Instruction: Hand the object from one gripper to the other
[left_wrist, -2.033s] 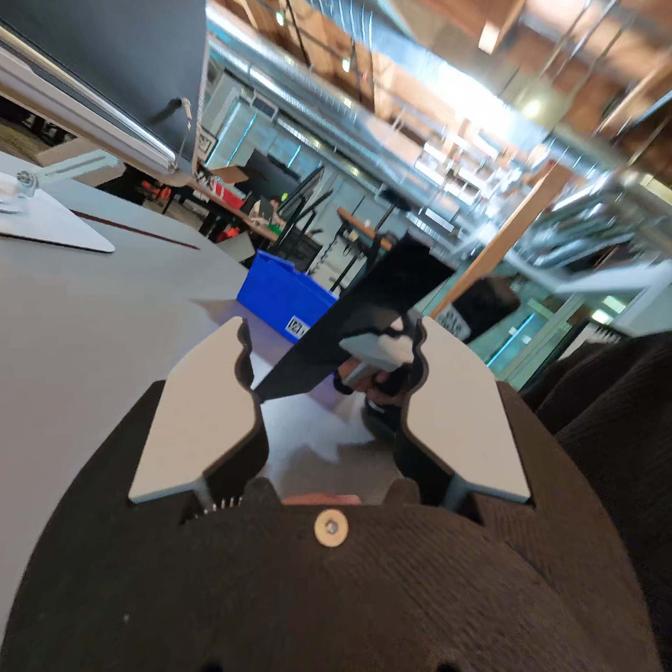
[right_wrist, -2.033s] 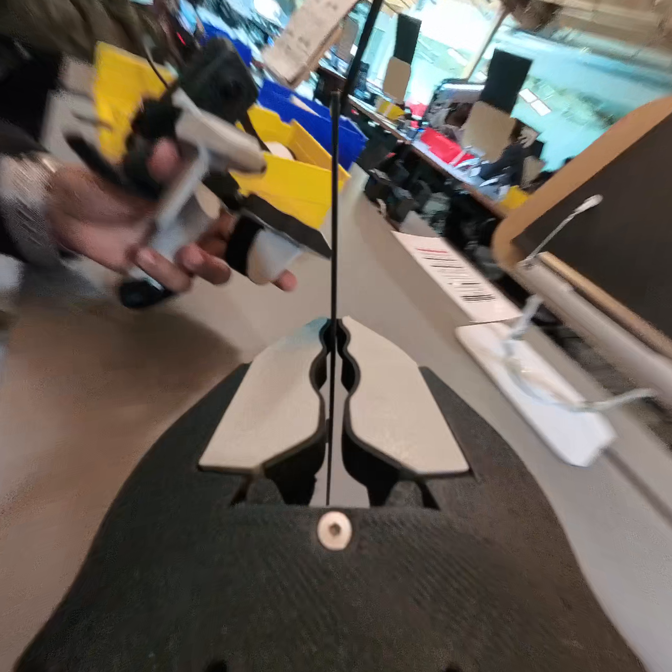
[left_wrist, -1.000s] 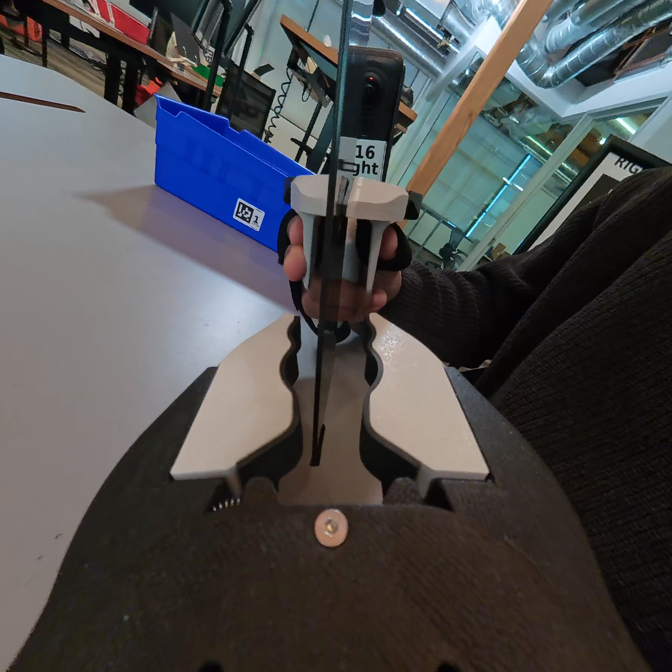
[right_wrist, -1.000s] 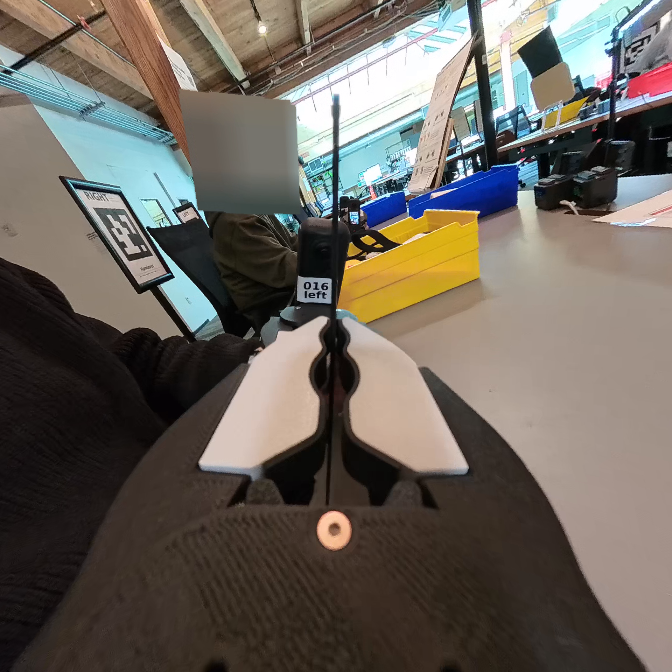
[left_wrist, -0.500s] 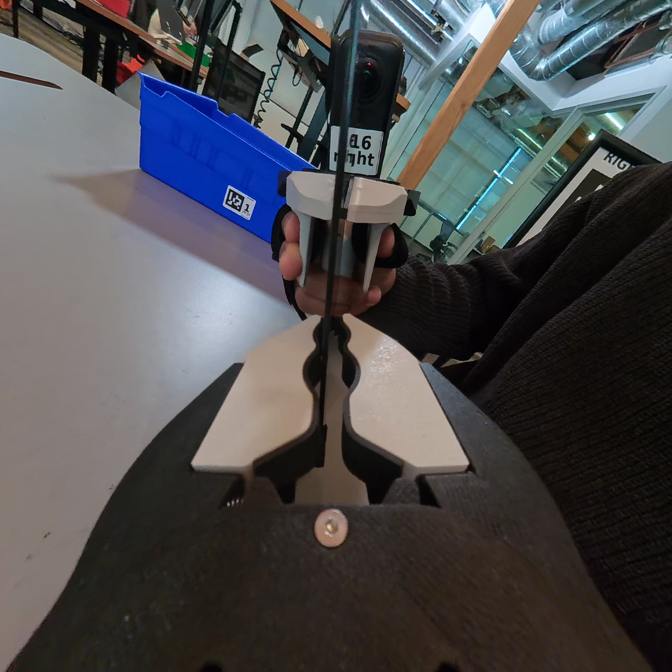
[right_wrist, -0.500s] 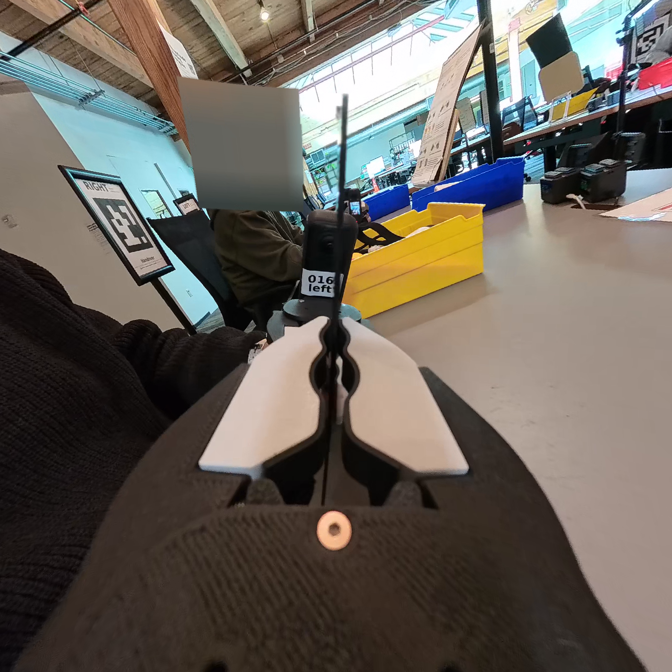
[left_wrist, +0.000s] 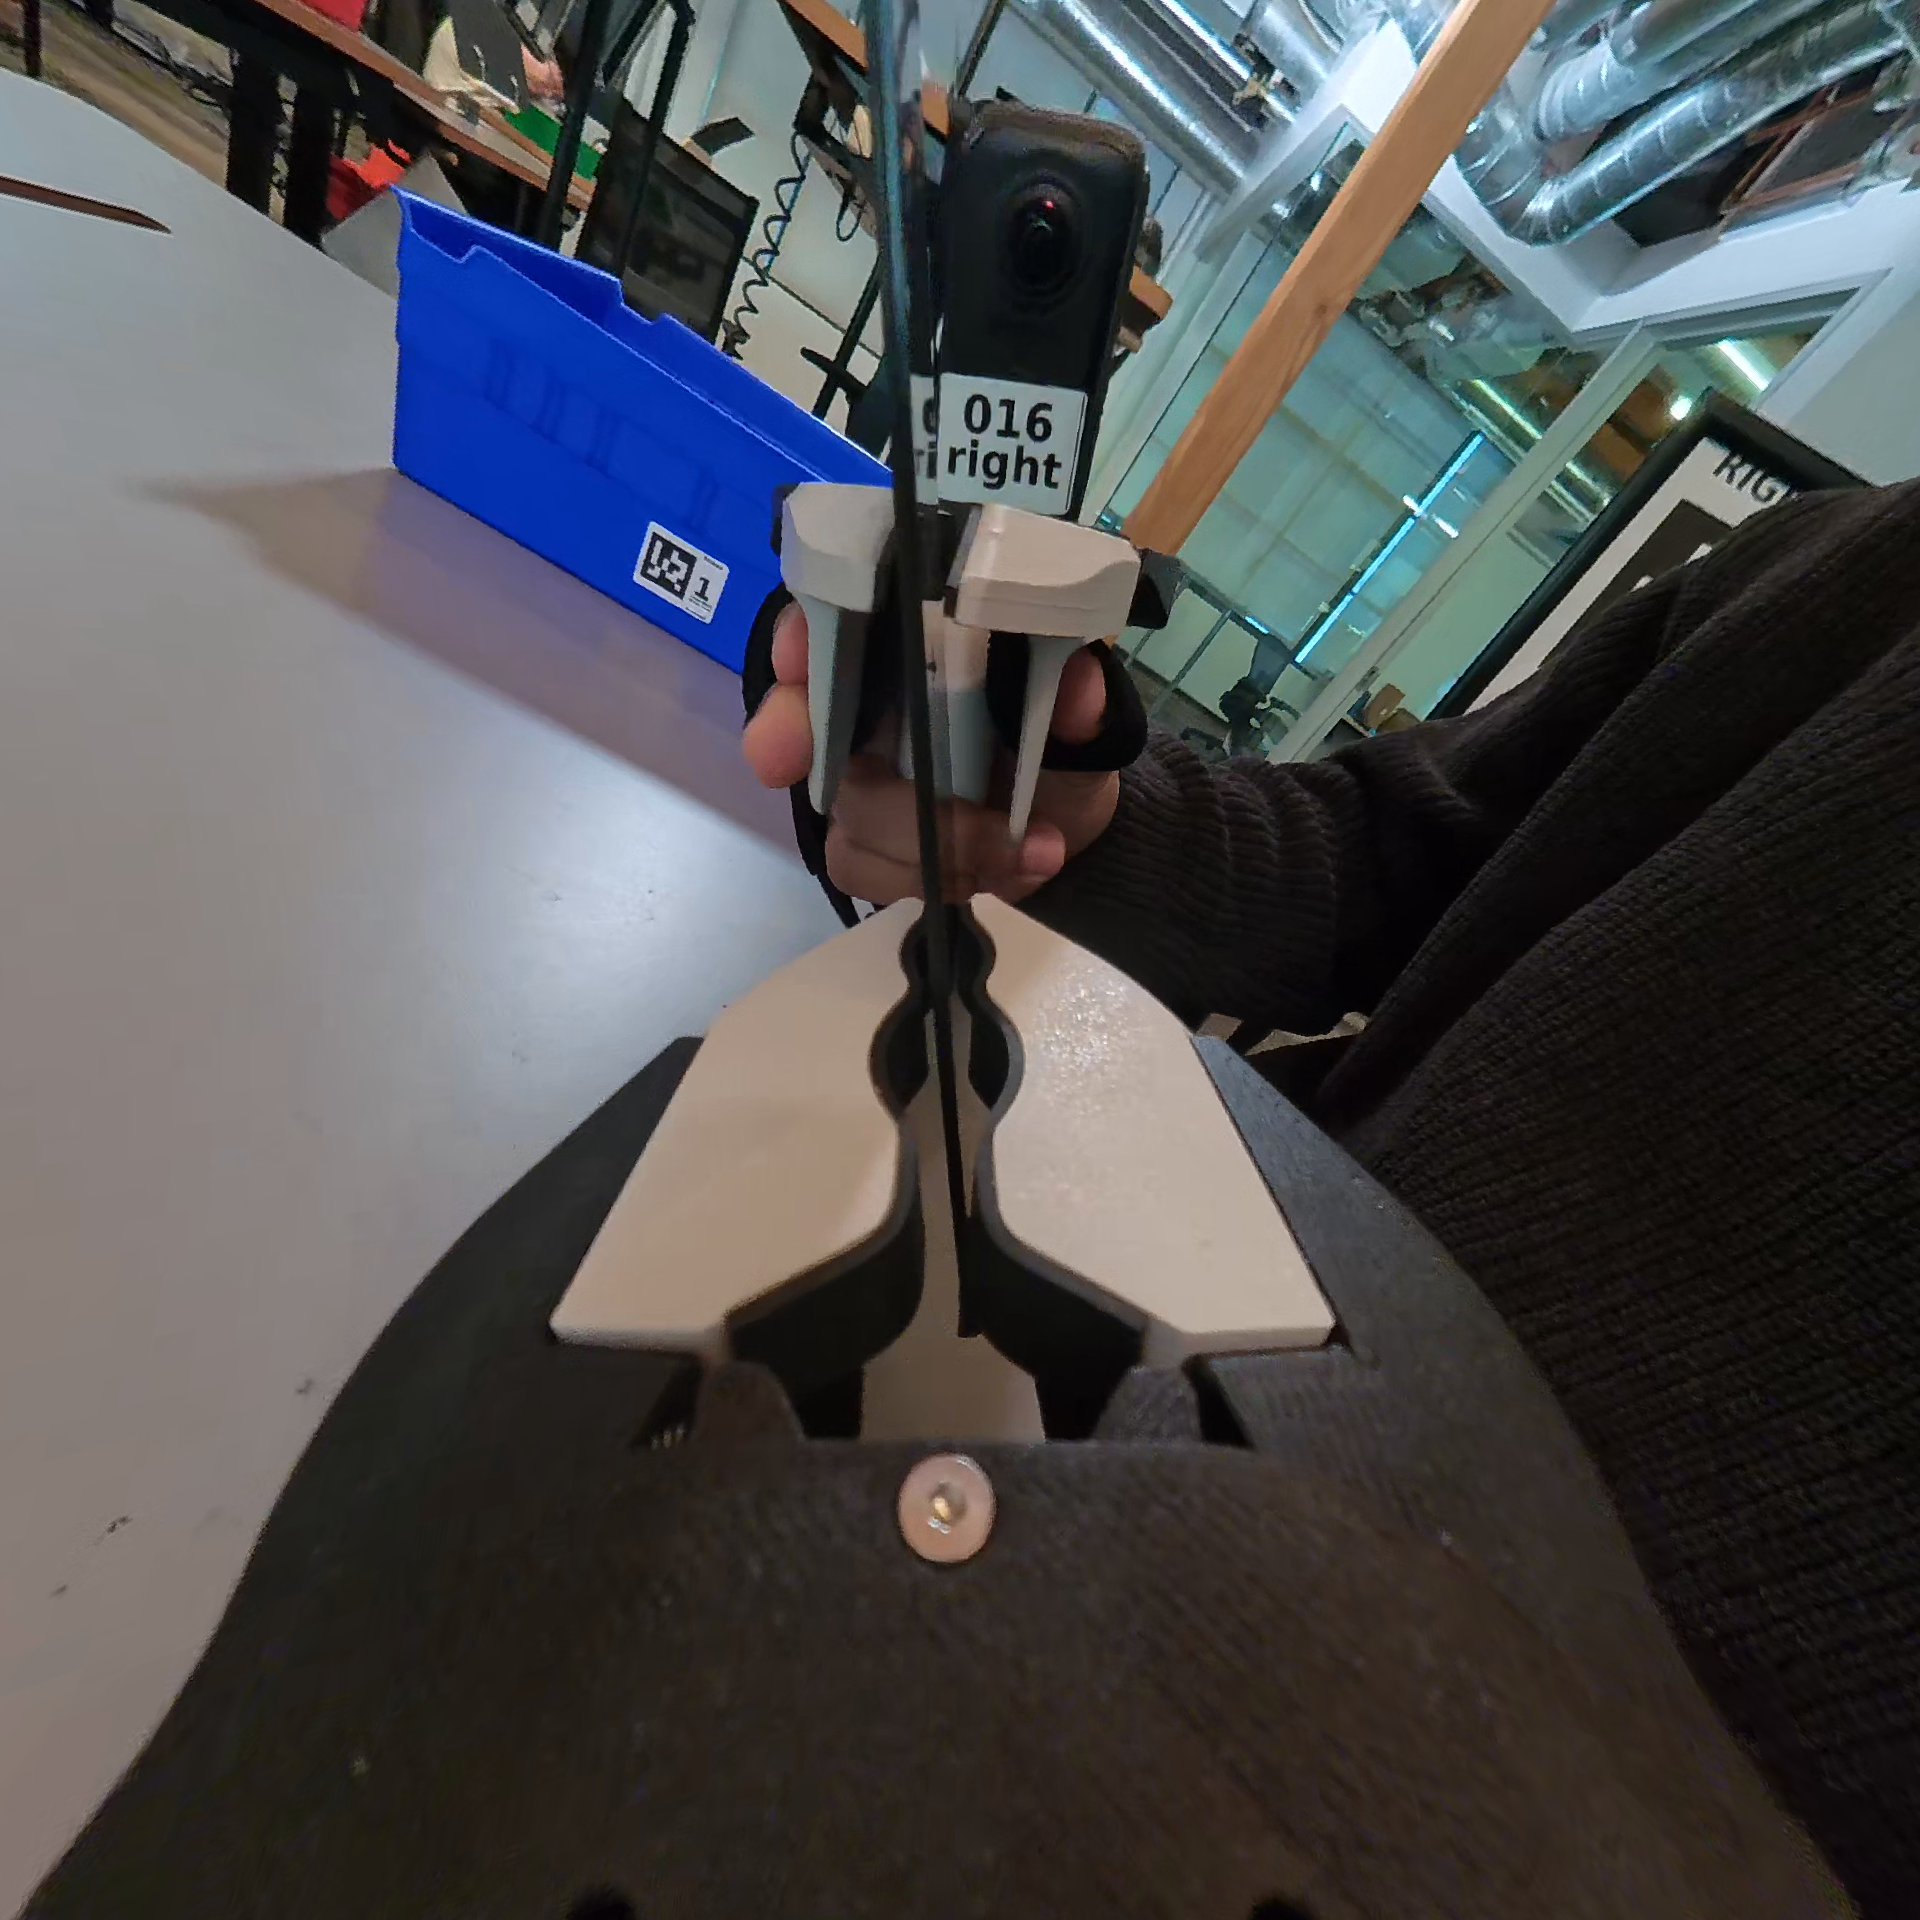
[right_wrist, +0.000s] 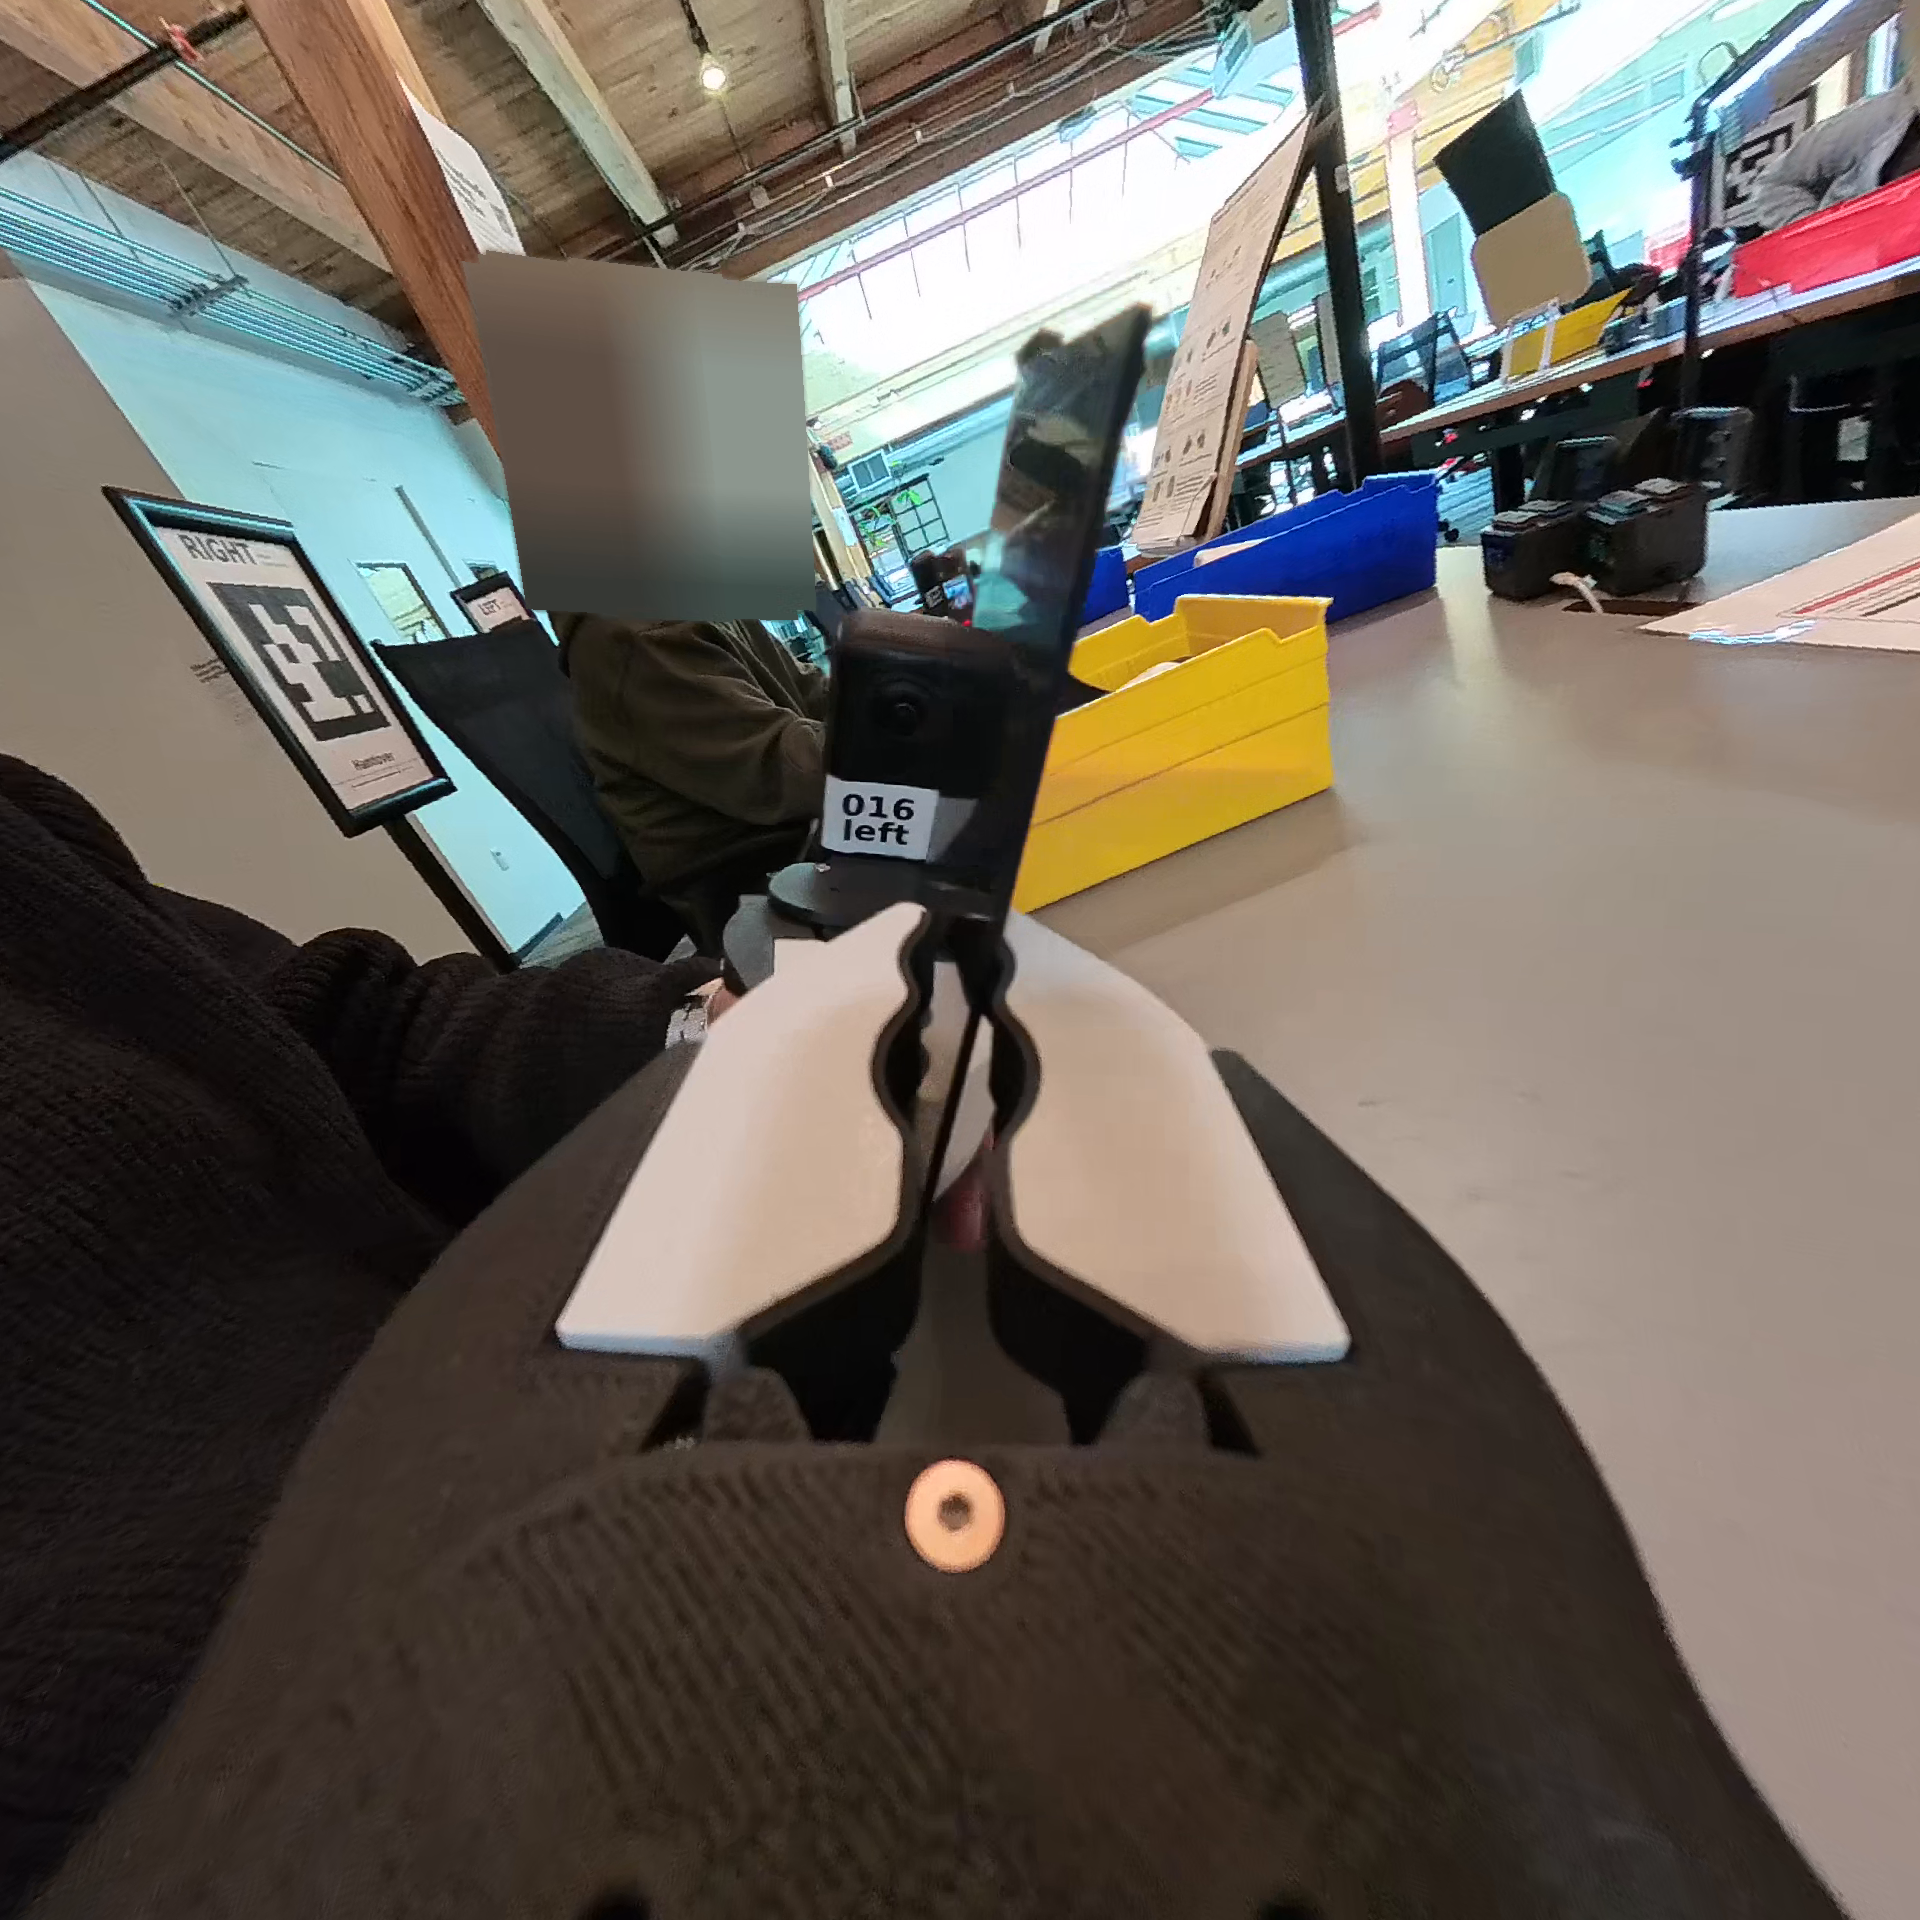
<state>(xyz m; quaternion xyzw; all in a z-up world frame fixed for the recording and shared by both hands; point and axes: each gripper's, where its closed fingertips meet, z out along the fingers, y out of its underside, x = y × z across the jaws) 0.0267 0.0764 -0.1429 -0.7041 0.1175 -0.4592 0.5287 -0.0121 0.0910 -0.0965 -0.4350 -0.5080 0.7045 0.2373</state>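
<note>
The object is a thin black flat plate (left_wrist: 924, 727), seen edge-on in the left wrist view. In the right wrist view the plate (right_wrist: 1060, 520) tilts right and shows its glossy face. My left gripper (left_wrist: 940, 920) is shut on the plate's lower part. My right gripper (right_wrist: 961, 930) faces the left one head-on. Its fingers (right_wrist: 800, 1122) stand slightly apart on either side of the plate's edge. In the left wrist view the right gripper (left_wrist: 925, 551) shows a small gap on each side of the plate. Both grippers are held above the grey table (left_wrist: 260, 831).
A blue bin (left_wrist: 561, 416) stands on the table behind the right gripper. A yellow bin (right_wrist: 1184, 748) and another blue bin (right_wrist: 1288, 556) stand behind the left gripper. A seated person (right_wrist: 686, 748) and a framed sign on a stand (right_wrist: 281, 644) are beyond the table edge. The grippers' ends are close to 6 cm from one another.
My left gripper closed on the plate. My right gripper then opened slightly, and the plate, upright before, now tilts to the right in the right wrist view.
</note>
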